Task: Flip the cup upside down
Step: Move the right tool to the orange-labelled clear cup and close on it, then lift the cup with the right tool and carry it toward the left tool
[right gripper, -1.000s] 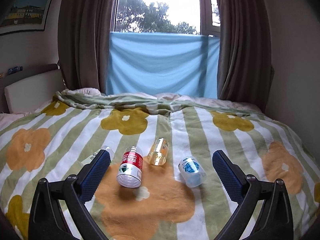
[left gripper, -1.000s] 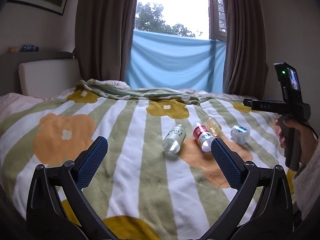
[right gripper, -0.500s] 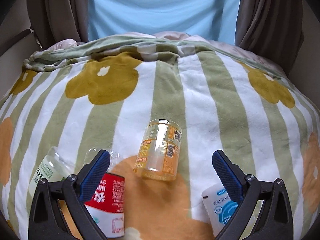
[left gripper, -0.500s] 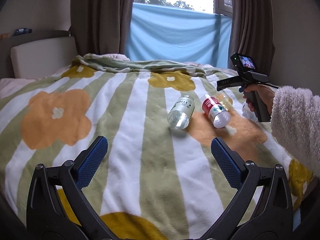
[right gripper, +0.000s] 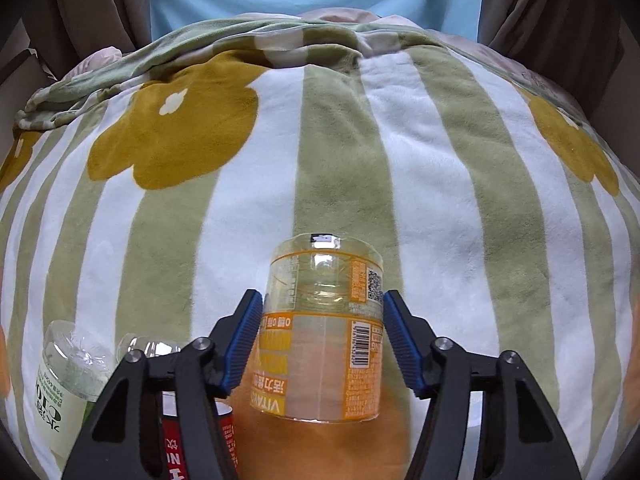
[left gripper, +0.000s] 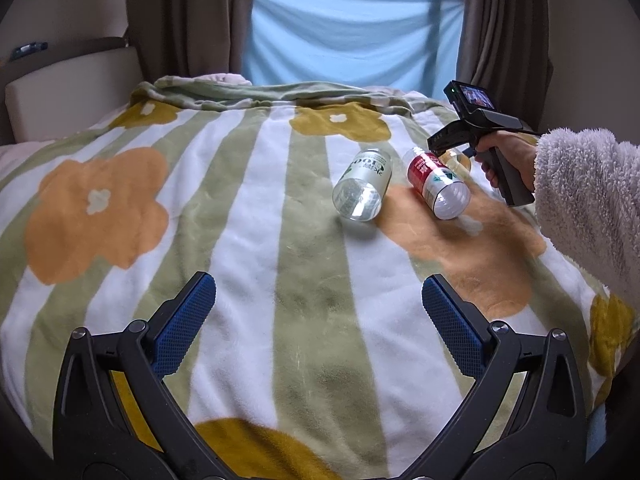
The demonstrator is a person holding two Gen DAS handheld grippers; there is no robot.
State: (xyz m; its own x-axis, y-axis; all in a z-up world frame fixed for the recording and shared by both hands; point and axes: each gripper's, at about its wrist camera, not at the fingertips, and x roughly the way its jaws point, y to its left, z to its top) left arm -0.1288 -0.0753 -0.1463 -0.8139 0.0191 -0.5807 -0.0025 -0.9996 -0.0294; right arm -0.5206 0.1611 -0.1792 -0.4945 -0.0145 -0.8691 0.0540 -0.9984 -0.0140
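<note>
A clear cup with an orange label lies on its side on the striped flower blanket, open end toward me. My right gripper has closed on it, blue pads touching both sides. In the left wrist view the orange cup is mostly hidden behind the right gripper's handle. My left gripper is open and empty, low over the blanket, well short of the cups.
A clear cup with a green label and a red-labelled cup lie on their sides left of the orange one. The person's fleece sleeve is at the right. A headboard stands far left.
My right gripper moved forward and down to the orange-labelled cup and closed its jaws onto it. The left gripper tilted down a little and stayed open.
</note>
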